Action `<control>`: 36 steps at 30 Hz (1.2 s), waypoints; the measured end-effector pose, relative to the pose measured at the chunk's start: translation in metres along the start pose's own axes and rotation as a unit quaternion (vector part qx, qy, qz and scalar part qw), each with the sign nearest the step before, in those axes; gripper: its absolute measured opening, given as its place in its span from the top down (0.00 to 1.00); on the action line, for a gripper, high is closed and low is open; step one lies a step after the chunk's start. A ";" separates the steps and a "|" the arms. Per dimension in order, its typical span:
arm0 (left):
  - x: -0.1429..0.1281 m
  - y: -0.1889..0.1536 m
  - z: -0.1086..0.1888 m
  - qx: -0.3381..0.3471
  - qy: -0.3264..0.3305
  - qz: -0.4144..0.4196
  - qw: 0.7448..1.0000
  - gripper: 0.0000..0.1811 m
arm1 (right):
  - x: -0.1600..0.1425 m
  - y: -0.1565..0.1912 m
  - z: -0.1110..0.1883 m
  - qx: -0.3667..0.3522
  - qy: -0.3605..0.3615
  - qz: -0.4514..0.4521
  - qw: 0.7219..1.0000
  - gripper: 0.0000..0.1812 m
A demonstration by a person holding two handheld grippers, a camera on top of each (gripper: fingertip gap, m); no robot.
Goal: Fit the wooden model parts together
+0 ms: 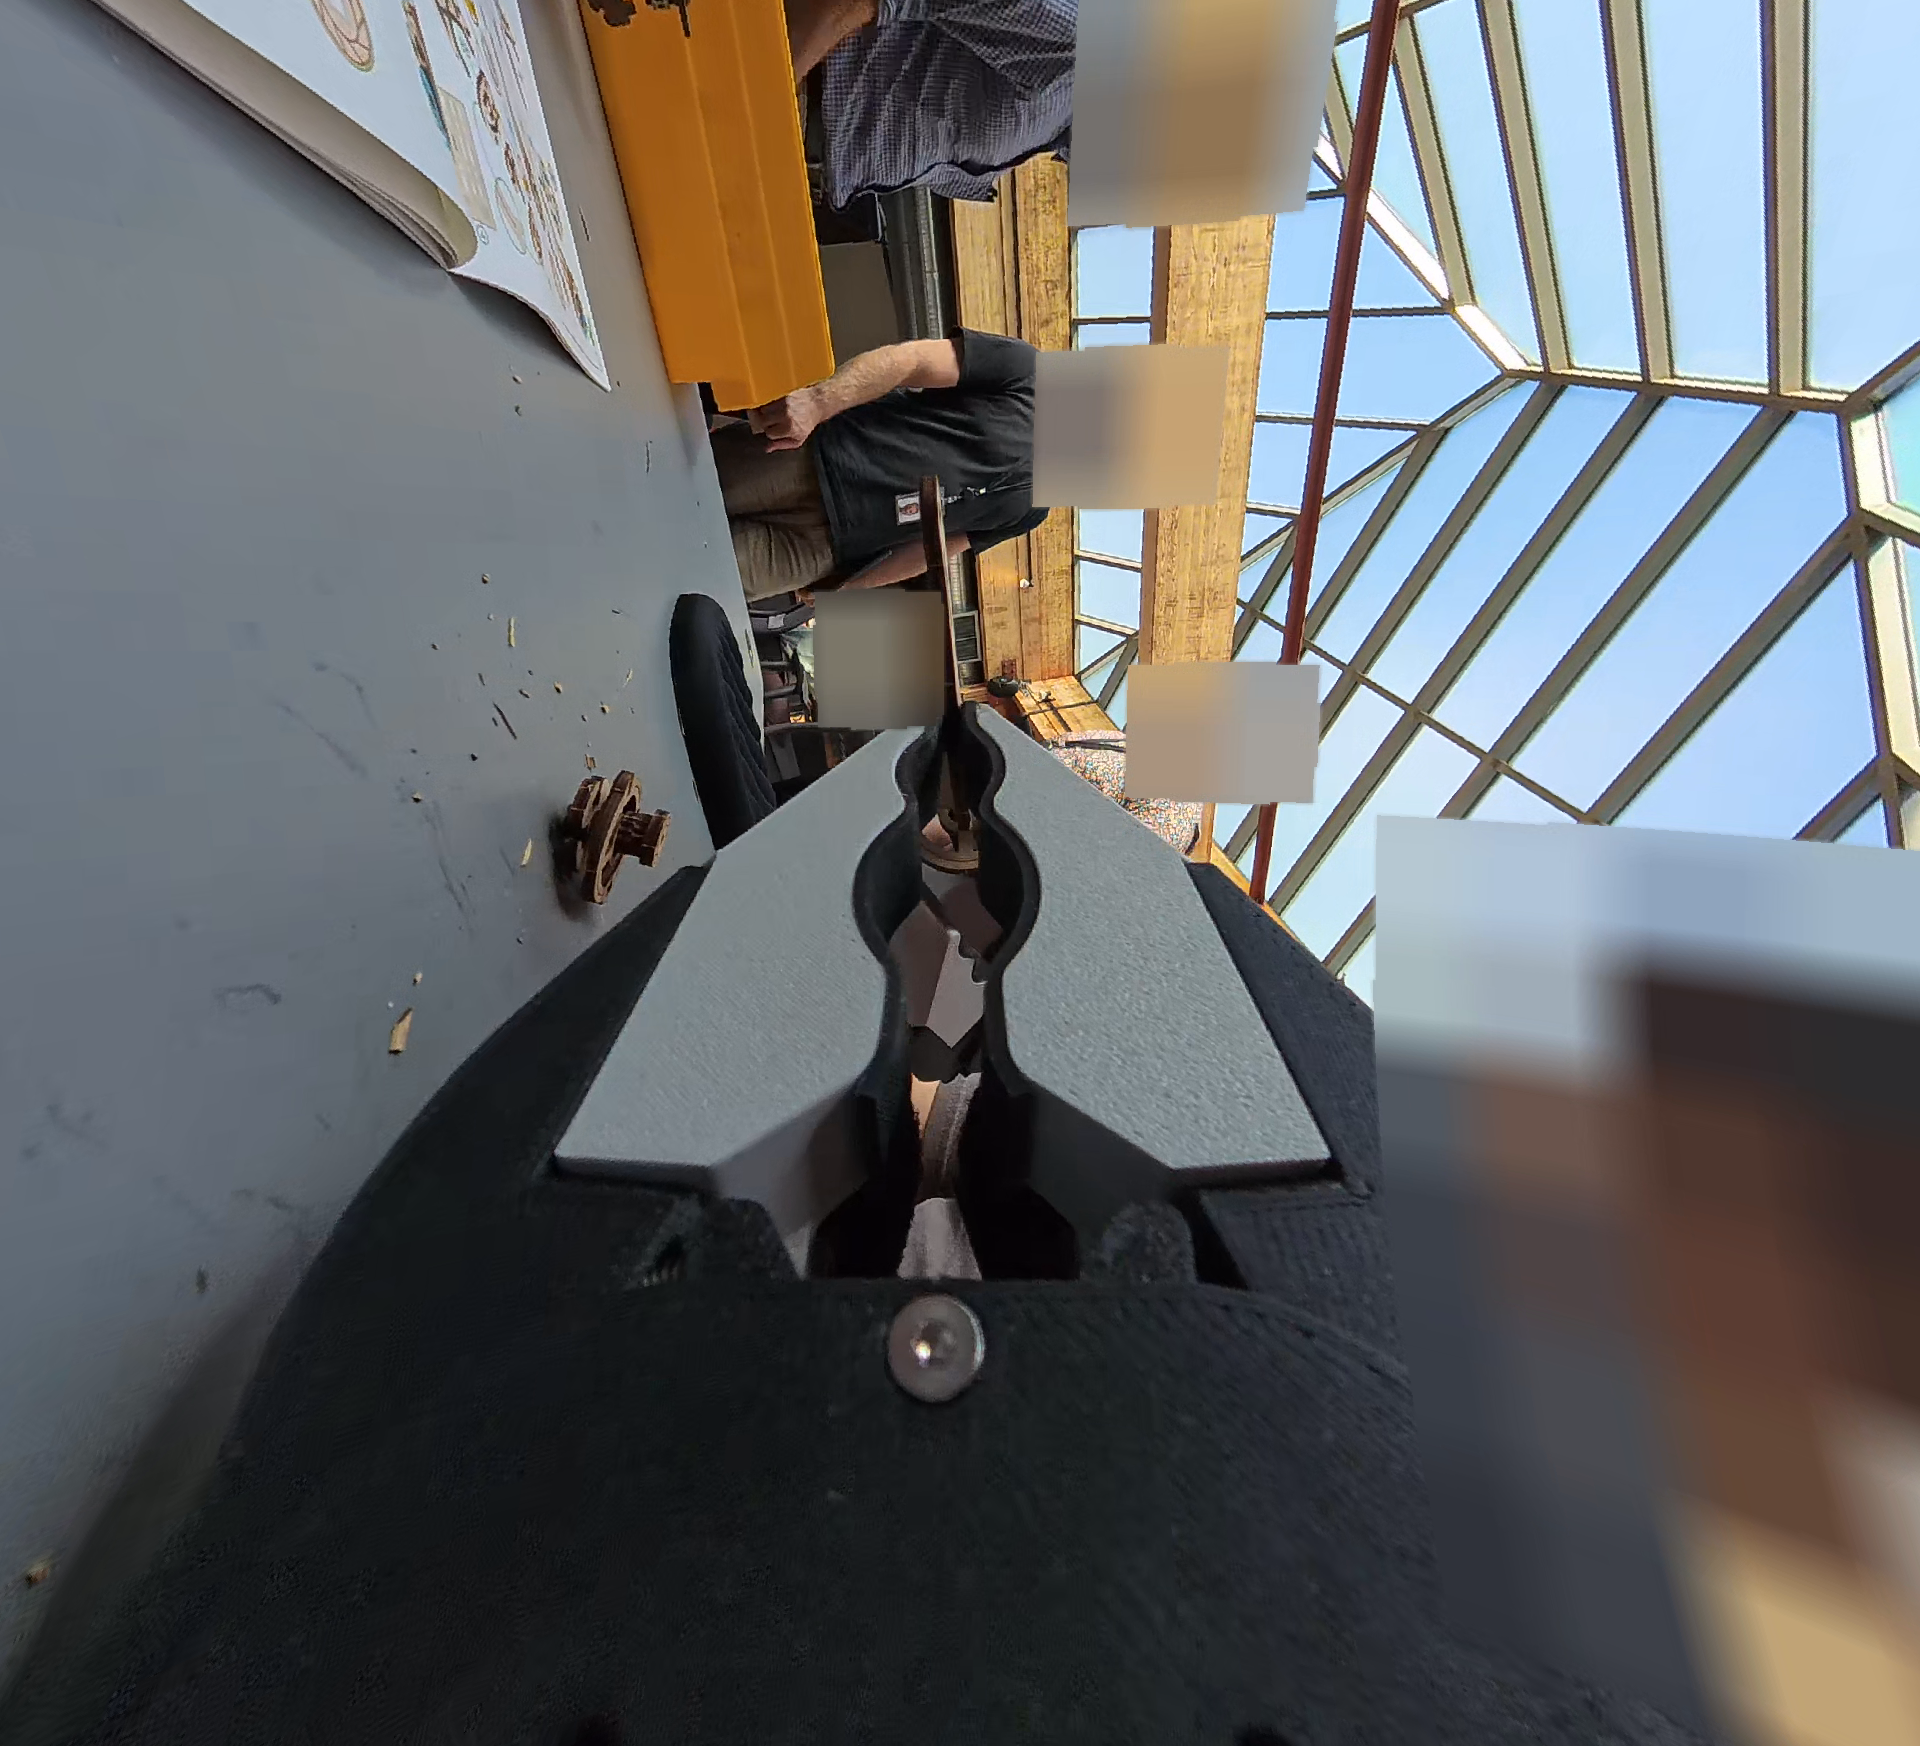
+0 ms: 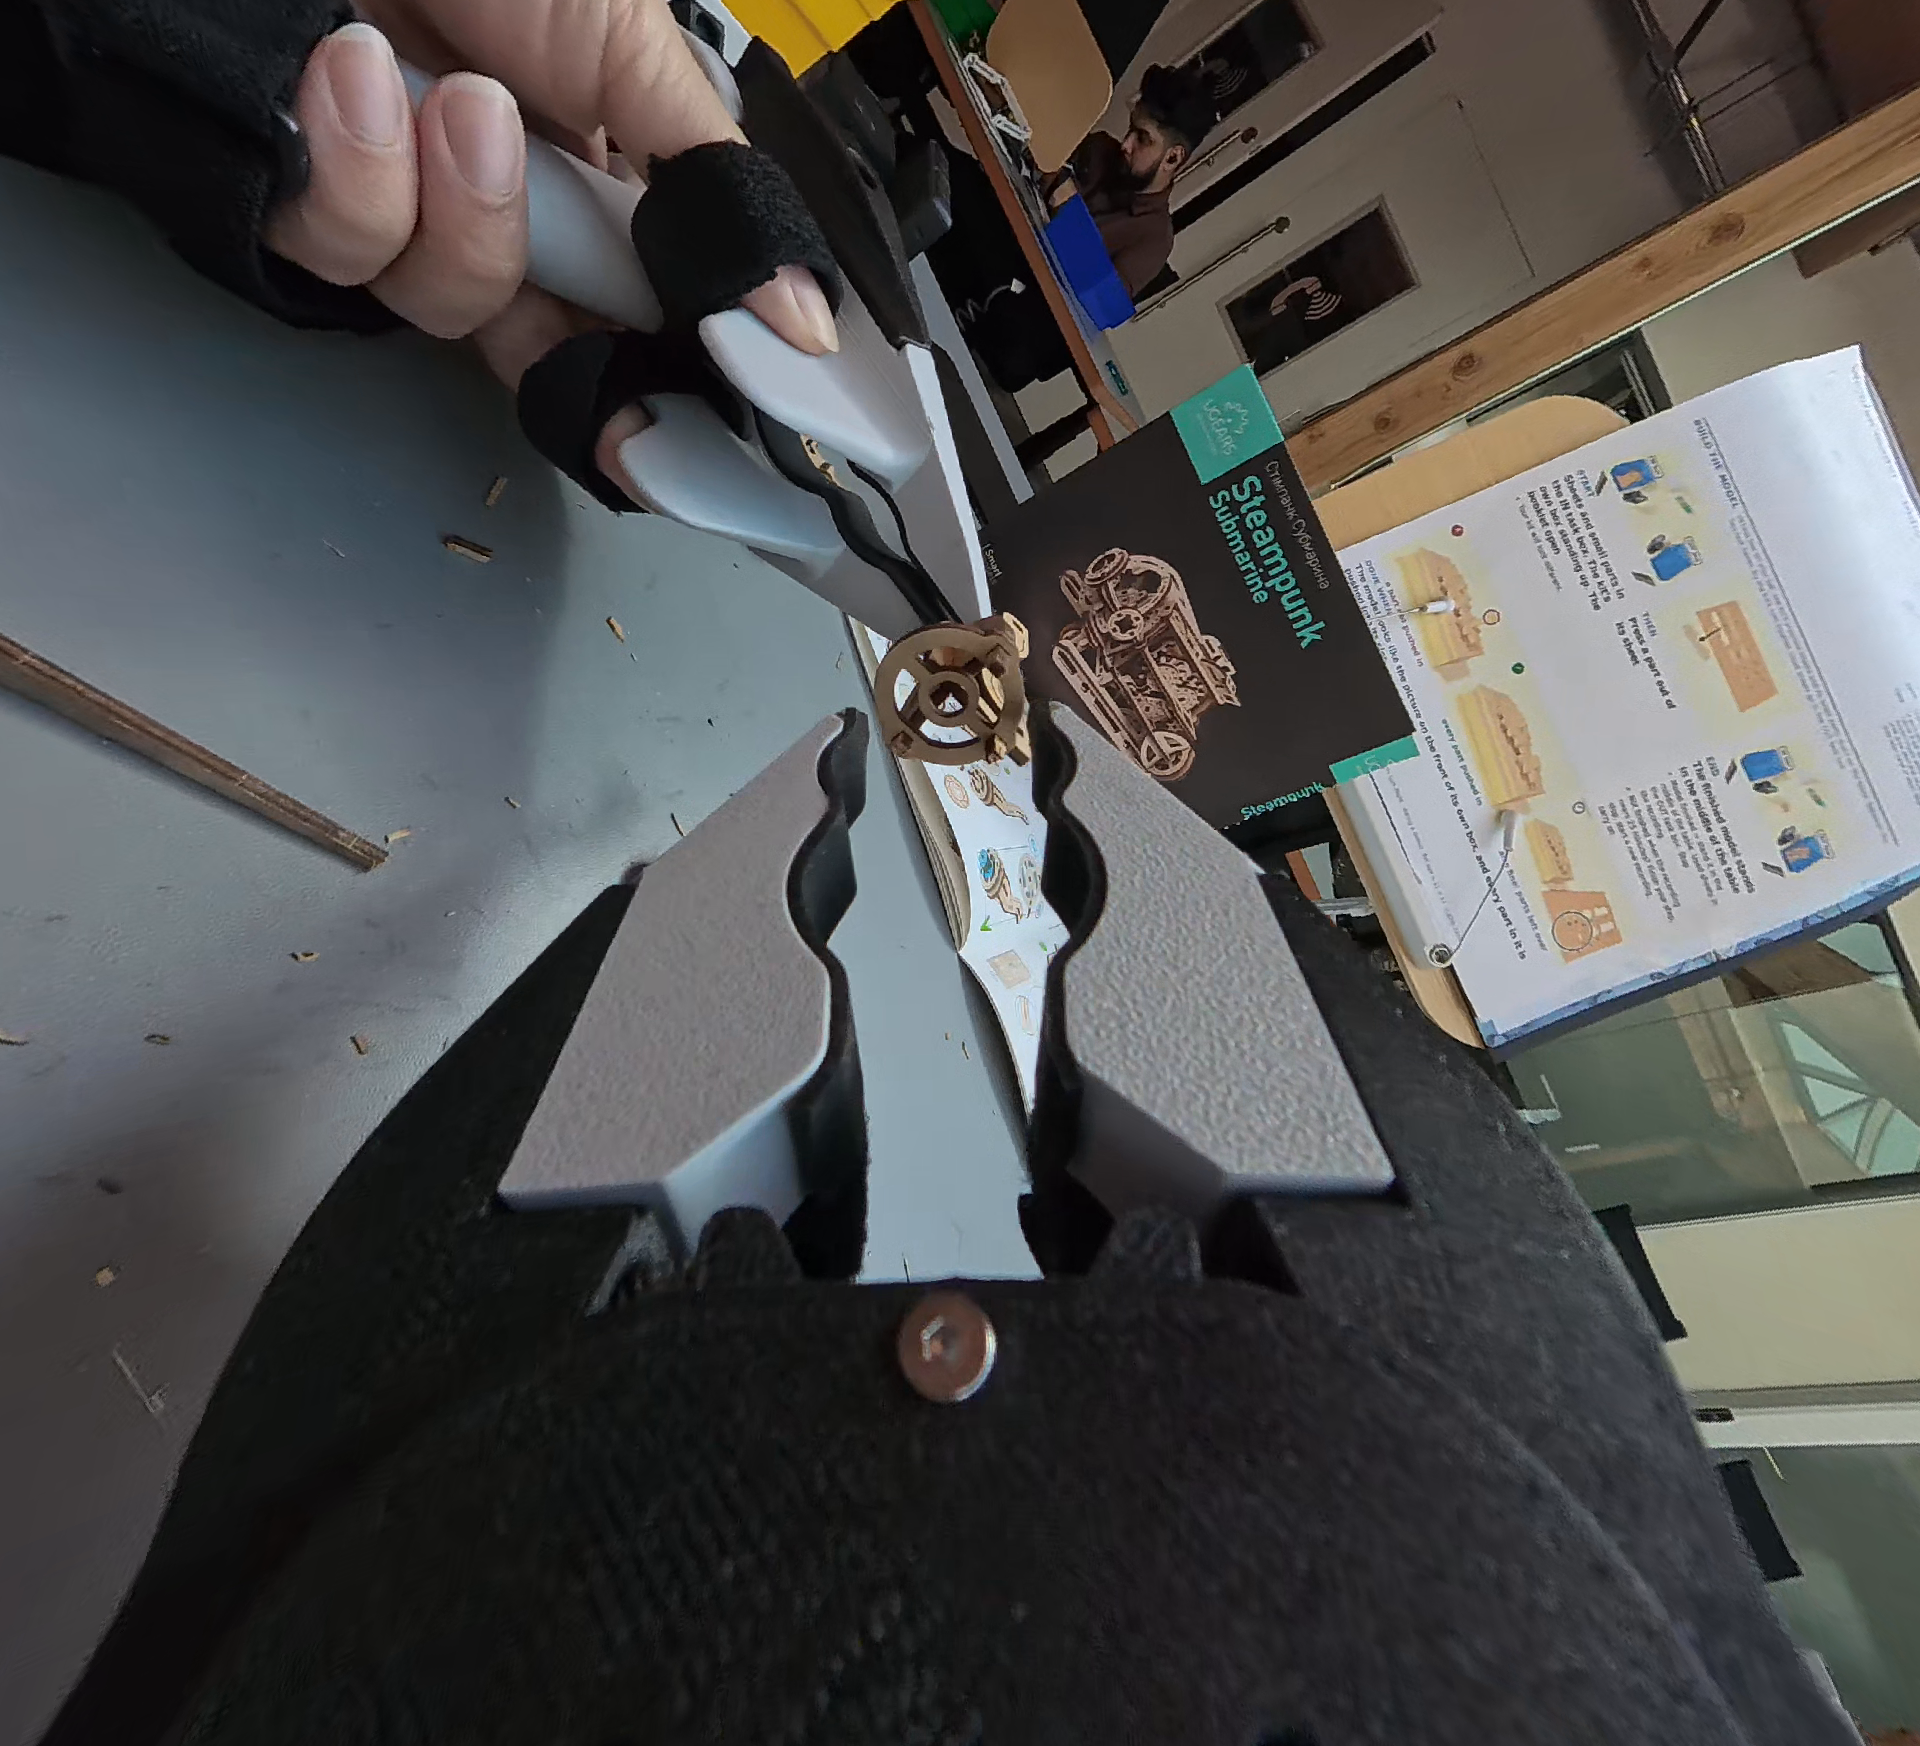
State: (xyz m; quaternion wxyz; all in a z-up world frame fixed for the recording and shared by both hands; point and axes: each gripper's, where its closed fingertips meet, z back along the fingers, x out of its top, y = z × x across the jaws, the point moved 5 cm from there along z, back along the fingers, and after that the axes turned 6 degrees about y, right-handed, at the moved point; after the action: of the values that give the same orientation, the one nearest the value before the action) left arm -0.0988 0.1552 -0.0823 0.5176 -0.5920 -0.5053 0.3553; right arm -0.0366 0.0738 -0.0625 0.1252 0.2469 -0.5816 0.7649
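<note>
Left tongs [image 1: 954, 730] narrow, clamped on a wheel part [image 2: 951, 694] held up off the bench [image 1: 260, 657]. Right tongs [image 2: 951, 740] wide, holding nothing; I see the wheel part just beyond their tips, near the right finger [image 2: 1143, 917]. A 2nd wooden hub [image 1: 608, 834] sits on the bench, left of the left tongs. Booklet [image 1: 343, 34] lies farther back.

Wooden wheel part [image 1: 940, 616] shows edge-on (fingers [image 1: 810, 917] hide its base).

Pale wooden wheel part [image 2: 951, 694], matt grey tabletop [image 2: 312, 678], grainy plastic gripper [image 2: 951, 740]
</note>
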 end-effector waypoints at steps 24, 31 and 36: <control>-0.001 0.001 -0.001 0.005 0.002 -0.002 1.000 1.00 | 0.000 0.000 0.000 -0.009 0.001 0.010 1.000 0.88; 0.000 0.001 -0.001 0.001 0.000 -0.001 1.000 1.00 | 0.000 -0.001 0.001 -0.012 -0.003 0.010 1.000 0.86; 0.001 0.000 0.001 -0.001 -0.004 0.001 1.000 1.00 | 0.001 -0.003 0.003 -0.015 -0.008 0.001 1.000 0.86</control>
State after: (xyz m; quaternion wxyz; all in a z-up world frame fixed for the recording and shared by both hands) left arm -0.0992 0.1561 -0.0829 0.5144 -0.5916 -0.5076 0.3574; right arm -0.0350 0.0714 -0.0591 0.1236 0.2500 -0.5945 0.7542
